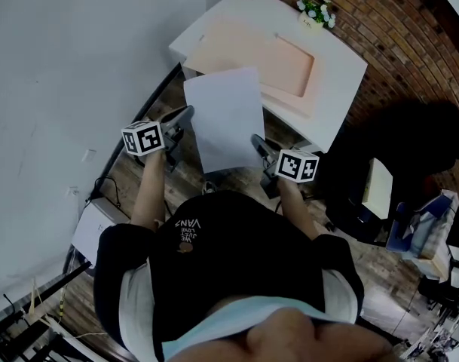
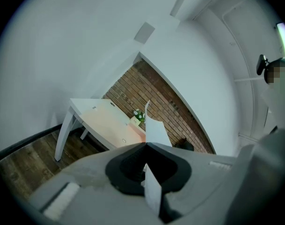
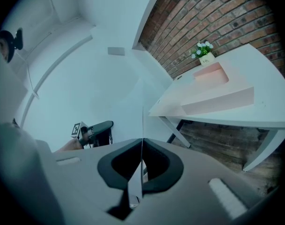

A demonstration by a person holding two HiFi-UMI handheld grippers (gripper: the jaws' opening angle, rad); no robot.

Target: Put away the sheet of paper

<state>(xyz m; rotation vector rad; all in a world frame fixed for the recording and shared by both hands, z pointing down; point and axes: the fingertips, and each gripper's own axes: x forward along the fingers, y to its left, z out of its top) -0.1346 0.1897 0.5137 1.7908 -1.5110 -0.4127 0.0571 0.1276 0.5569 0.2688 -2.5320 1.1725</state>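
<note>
white sheet of paper [image 1: 224, 118], red-brown brick wall [image 1: 380, 21]

A plain, office-like workroom: a white table [image 1: 342, 74] stands against a bare brick wall [image 1: 380, 13], a small pot of flowers [image 1: 317, 10] at its far edge; plank floor [image 1: 131, 173] below; painted white wall [image 1: 63, 66]; cables and metal stands [image 1: 26, 334] along the room's margin.

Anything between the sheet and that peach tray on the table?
Nothing visible. The left gripper and right gripper hold the sheet in the air; the peach tray lies open, with the flower pot beyond it.
</note>
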